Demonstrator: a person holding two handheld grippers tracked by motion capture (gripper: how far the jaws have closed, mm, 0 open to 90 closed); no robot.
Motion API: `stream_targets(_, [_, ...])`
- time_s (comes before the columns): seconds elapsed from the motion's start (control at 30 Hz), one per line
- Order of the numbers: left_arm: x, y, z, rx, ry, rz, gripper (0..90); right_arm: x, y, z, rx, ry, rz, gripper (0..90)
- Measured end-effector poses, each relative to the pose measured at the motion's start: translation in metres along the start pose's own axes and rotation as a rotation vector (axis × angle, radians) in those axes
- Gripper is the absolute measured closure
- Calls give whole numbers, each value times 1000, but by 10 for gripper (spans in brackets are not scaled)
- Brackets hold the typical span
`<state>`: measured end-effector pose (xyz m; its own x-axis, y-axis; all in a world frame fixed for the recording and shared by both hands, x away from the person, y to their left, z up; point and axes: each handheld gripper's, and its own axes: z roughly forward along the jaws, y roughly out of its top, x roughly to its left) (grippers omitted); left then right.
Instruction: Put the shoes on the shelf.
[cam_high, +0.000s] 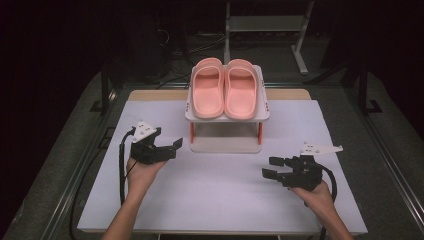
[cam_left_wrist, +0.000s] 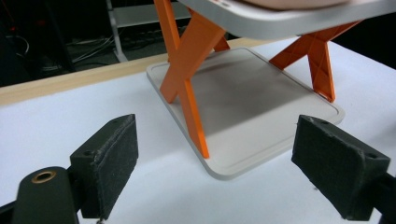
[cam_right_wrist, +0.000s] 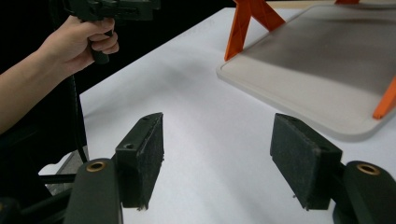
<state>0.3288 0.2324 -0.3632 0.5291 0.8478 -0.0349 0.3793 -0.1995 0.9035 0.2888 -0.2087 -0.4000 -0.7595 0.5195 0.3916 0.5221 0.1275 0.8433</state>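
Two hands hold each tool (cam_high: 176, 146) (cam_high: 273, 167) low, jaws released, angled toward the rack (cam_high: 226, 145).

Left gripper (cam_high: 172, 148) jaws wide apart, right gripper (cam_high: 271, 167) likewise, both empty

My left gripper (cam_high: 167, 148) and right gripper (cam_high: 274, 168): black bodies, each topped with a pale grey three-cornered plate and trailing a black cable. My jaws are black blocks faced with rough dark pads (cam_right_wrist: 306, 161), each arm carrying a brass-ringed hole. My forearms are bare, with no sleeves in sight.
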Motion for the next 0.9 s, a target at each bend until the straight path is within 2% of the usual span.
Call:
stream_targets(0.4, [-3,-21,-5,0,-20,-2,109,-1,-18,-7,3,-16,12,333])
stream_targets(0.67, [-3,-30,-13,-2,-17,0,104,3,-32,-10,2,-15,16,325])
stream_targets(0.9, [-1,-42,-19,-11,-18,-27,101,6,-44,-14,-9,-10,23,312])
